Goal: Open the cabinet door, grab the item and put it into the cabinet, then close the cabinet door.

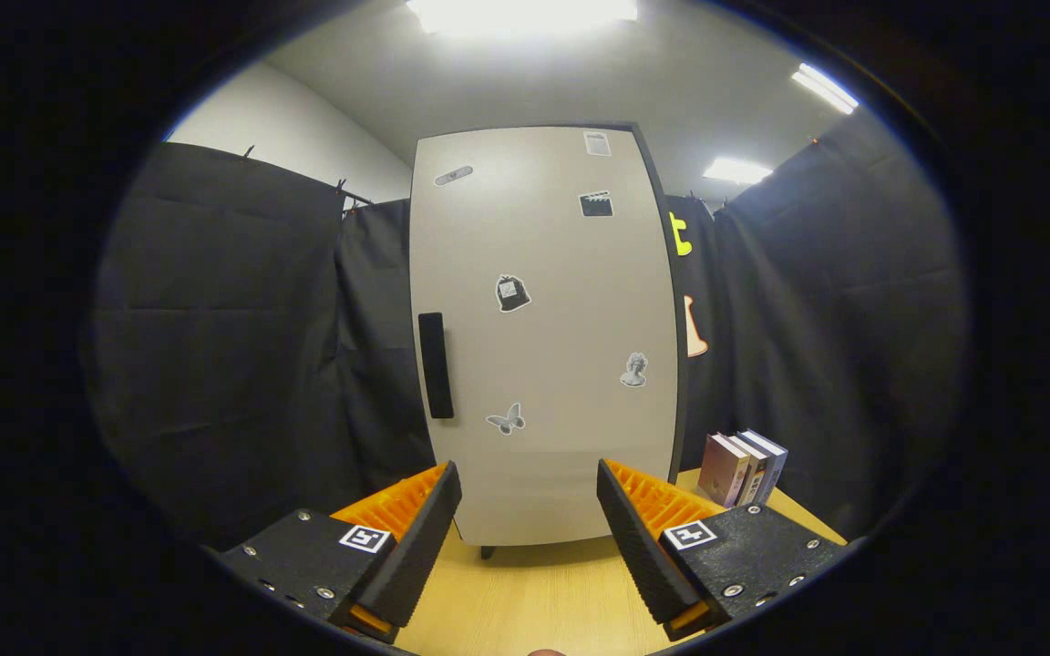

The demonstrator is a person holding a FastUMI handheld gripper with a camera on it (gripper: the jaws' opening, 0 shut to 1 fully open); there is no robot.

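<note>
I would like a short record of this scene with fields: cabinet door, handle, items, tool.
cabinet door: shut, stickers on its front
handle: dark vertical bar near the door's left edge, beyond the left finger
items: books standing on the wooden table, right of the cabinet
tool: open, fingers apart, holding nothing, short of the door

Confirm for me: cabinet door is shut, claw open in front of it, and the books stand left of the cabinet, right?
Not quite. The gripper view shows the books standing to the right of the cabinet, on the table. The rest holds: the door is shut, and the claw is open in front of it, holding nothing.
</note>
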